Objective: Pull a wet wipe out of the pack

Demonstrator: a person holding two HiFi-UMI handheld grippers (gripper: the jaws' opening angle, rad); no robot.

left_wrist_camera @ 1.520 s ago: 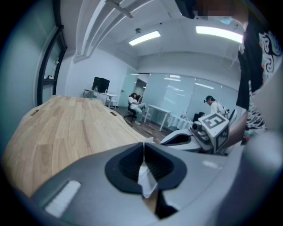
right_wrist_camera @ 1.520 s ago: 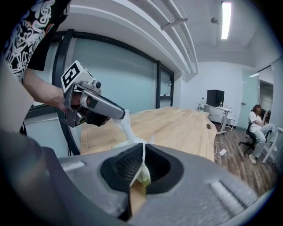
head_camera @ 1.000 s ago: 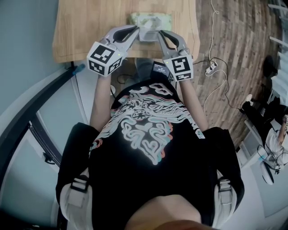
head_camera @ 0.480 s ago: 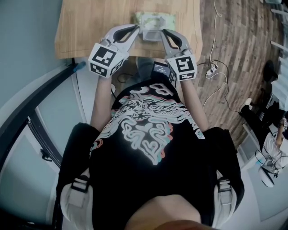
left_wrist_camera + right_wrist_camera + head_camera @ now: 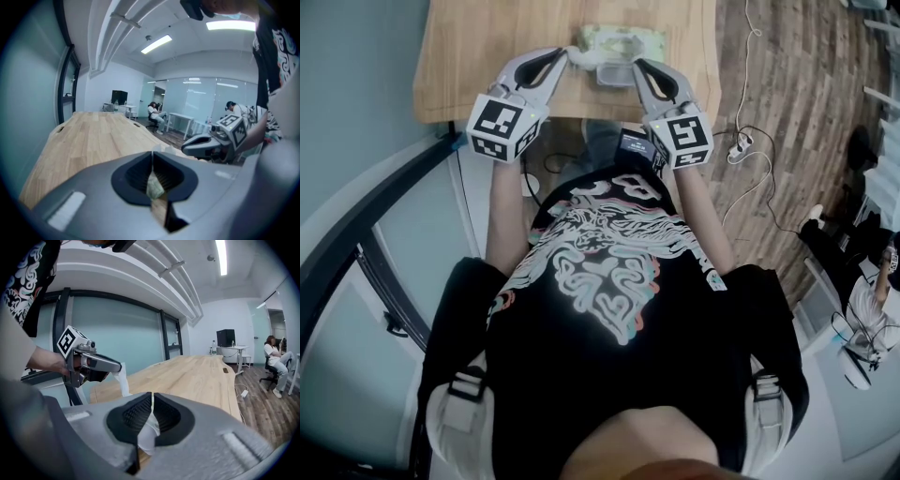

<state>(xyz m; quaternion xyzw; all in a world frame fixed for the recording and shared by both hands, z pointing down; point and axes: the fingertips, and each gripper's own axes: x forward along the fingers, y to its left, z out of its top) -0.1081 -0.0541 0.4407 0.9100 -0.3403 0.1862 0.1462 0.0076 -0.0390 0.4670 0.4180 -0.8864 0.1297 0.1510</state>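
The wet wipe pack (image 5: 619, 39) lies flat on the wooden tabletop (image 5: 487, 56), just ahead of both gripper tips. The left hand-held gripper (image 5: 569, 54) has its jaws pressed together on a wet wipe (image 5: 123, 379). In the right gripper view a narrow white strip hangs from its tip and runs down toward the pack. In its own view a pale scrap sits pinched in the seam between the pads. The right hand-held gripper (image 5: 636, 66) is also closed, on a white sheet-like piece. This looks to be the pack's opened lid flap (image 5: 614, 75), lying just in front of the pack, though it could be a fold of wipe.

The wipe is thin, limp, damp cloth. It weighs almost nothing and has no stiffness, so it will drape and stretch rather than hold a shape. Being wet, it probably clings to the sheet below and may drag that one up through the opening. It may also slip from a shallow pinch, so the ribbed pads want a full bite on a bunched corner, not the bare edge. A sharp jerk could tear it, so a steady draw up and away from the slot suits it better.

The pack itself is soft and light and would likely lift or slide along with the wipe. It therefore needs pinning, best at the flap or on the body right beside the opening.
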